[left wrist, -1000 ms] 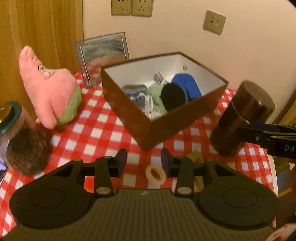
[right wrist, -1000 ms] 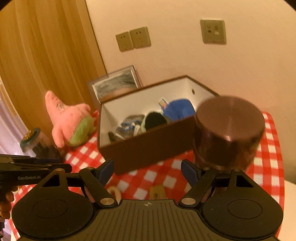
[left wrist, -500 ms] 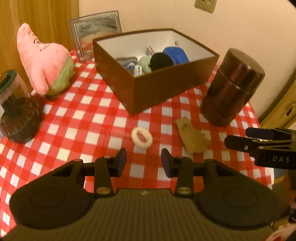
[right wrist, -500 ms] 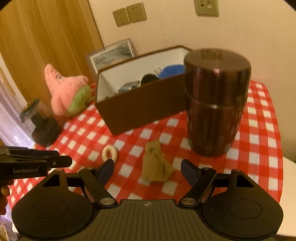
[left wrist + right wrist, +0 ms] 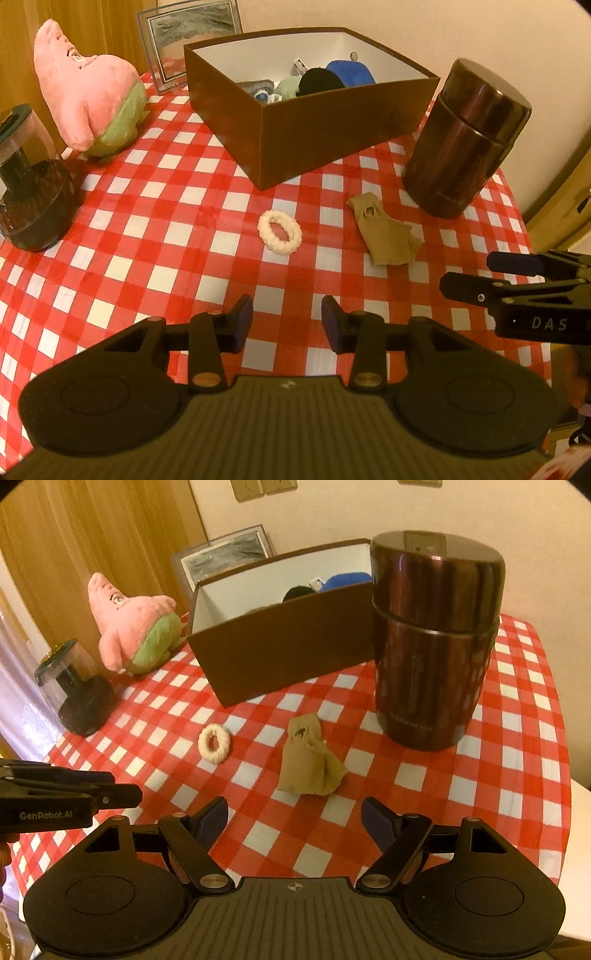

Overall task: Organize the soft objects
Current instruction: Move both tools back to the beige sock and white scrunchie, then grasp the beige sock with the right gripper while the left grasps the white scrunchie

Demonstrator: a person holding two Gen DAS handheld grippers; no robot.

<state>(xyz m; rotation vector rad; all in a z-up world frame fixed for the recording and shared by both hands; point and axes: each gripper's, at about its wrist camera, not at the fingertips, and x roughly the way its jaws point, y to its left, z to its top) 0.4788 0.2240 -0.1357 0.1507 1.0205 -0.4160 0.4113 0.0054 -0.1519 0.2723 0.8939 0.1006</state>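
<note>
both grippers sit lower and nearer the tabletop than a second ago; the cream ring and tan cloth, then at the bottom edge of each view, now lie in full view ahead of the fingers.

left to right on the red-and-white checked tablecloth (image 5: 155, 236), smooth with faint creases:
- clear-walled jar on a dark round base (image 5: 27, 192), green lid, at the left edge.
- pink plush star with a green lower half (image 5: 92, 103), fuzzy, slumped, near the box's left corner.
- glass-fronted picture frame (image 5: 192, 33) leaning behind them.
- brown cardboard box (image 5: 314, 136), rectangular, white inside, open top; holds soft items: a black rounded piece (image 5: 319, 81), a blue one (image 5: 351, 72), a pale green one and grey knit, partly hidden by the wall.
- cream scrunchie (image 5: 279, 231), nubby ring, flat on the cloth in front of the box, apart from it.
- tan sock (image 5: 386, 232), limp, crumpled, just right of the ring, near the canister.
- dark maroon metal canister (image 5: 465, 140), glossy cylinder, upright, right of the box.

left gripper (image 5: 287, 321): fingers partly spread, nothing between them, above the cloth short of the ring.
right gripper (image 5: 294, 821): fingers spread wide, empty, the tan sock just ahead of the gap, not touched.
</note>
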